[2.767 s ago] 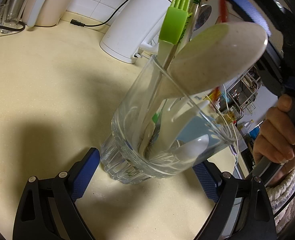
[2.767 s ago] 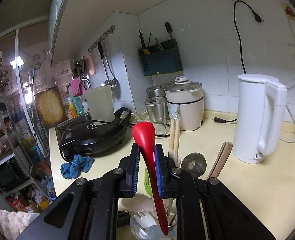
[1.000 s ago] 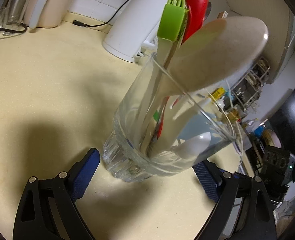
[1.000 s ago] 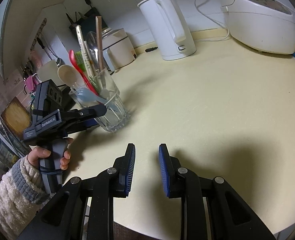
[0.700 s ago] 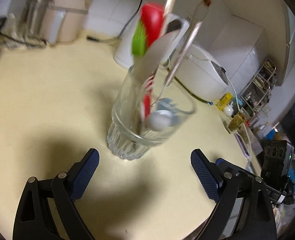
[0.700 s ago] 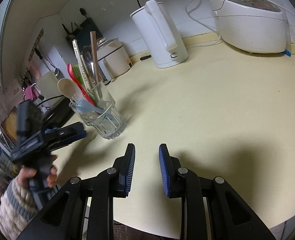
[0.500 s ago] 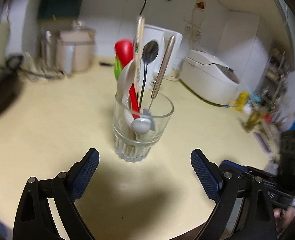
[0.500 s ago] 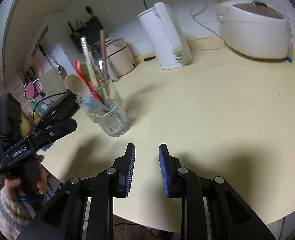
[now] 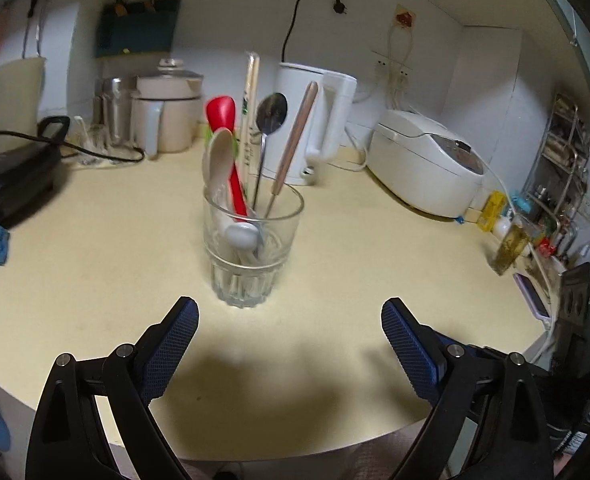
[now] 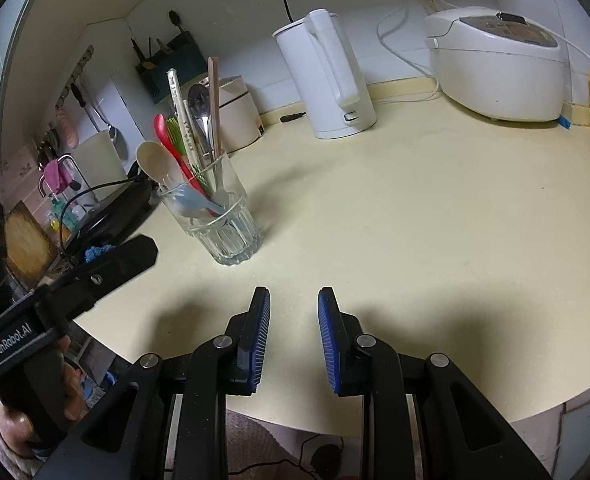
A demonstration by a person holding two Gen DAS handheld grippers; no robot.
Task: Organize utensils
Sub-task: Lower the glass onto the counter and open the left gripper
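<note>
The clear ribbed glass tumbler point(image 9: 253, 248) of upright utensils stands dead ahead of my left claw point(image 9: 289, 346), nearer it; both claws gape empty, my right claw point(image 10: 293, 340) narrower.

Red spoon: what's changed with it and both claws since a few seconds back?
The right claw let go of the red spoon, which now stands in the glass, and backed off empty. The left claw, open wide, pulled away from the glass. Glass, other utensils and kettle stayed put.
</note>
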